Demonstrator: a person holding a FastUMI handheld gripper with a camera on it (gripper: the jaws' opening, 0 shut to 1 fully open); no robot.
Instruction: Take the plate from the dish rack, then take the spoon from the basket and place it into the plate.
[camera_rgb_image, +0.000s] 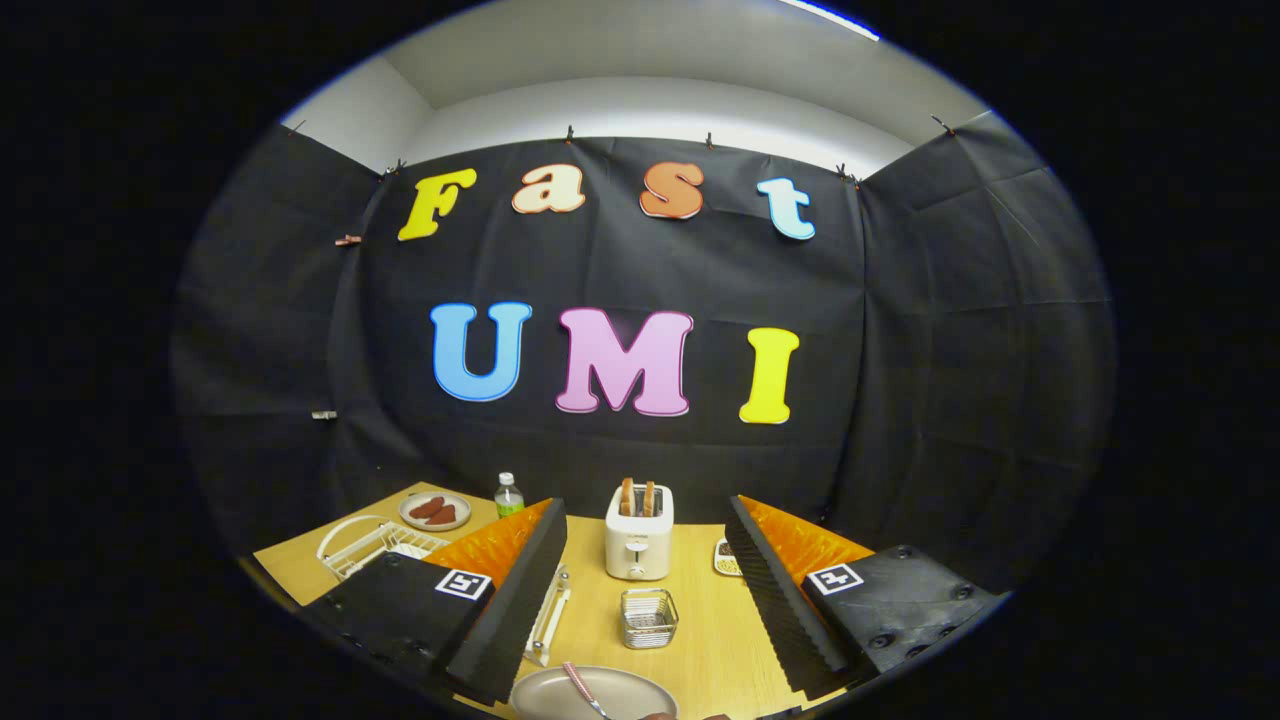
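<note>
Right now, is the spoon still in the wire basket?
No, the spoon lies on the plate, nearer than the basket.

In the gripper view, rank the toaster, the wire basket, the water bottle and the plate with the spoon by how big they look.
1. plate, nearest the camera, partly cut off
2. toaster
3. wire basket
4. water bottle, farthest back, so unsure

The gripper is open.

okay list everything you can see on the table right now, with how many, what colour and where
plate: one, grey-beige, nearest, between the fingers
spoon: one, pinkish handle, lying in the plate
basket: one, metal mesh, beyond the plate
toaster: one, cream, beyond the basket, two slices in its slots
dish rack: one, white wire, left of the fingers
small plate: one, holding reddish-brown pieces, beyond the rack
bottle: one, clear, beside the small plate
table: one, light wood
gripper: one, fingers spread open, holding nothing
</note>
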